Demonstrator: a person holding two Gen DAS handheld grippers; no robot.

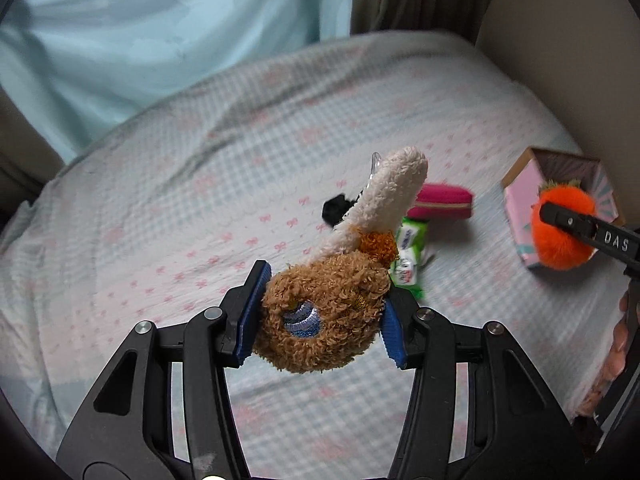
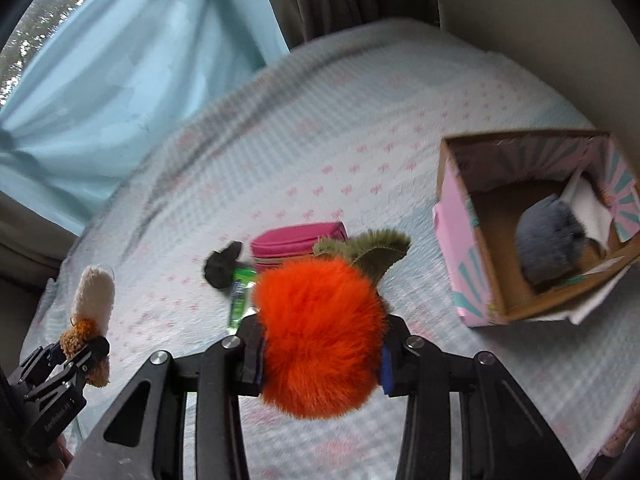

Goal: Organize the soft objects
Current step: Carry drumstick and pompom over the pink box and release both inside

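Bed [image 2: 320, 128] carries the open box [image 2: 456, 216], ahead and right of the right gripper [image 2: 322, 356], which is pinching the orange plush [image 2: 320, 332]; that arm is nearer. Left gripper [image 1: 320, 320] clamps the brown plush [image 1: 320, 320], long axis pointing away. Only the right view shows a grey plush [image 2: 548, 236] inside the box.

Fluffy orange plush [image 2: 320, 336] — box [image 2: 456, 216] (seemingly cardboard).

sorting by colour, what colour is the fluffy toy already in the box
Grey, seen best in the right wrist view.
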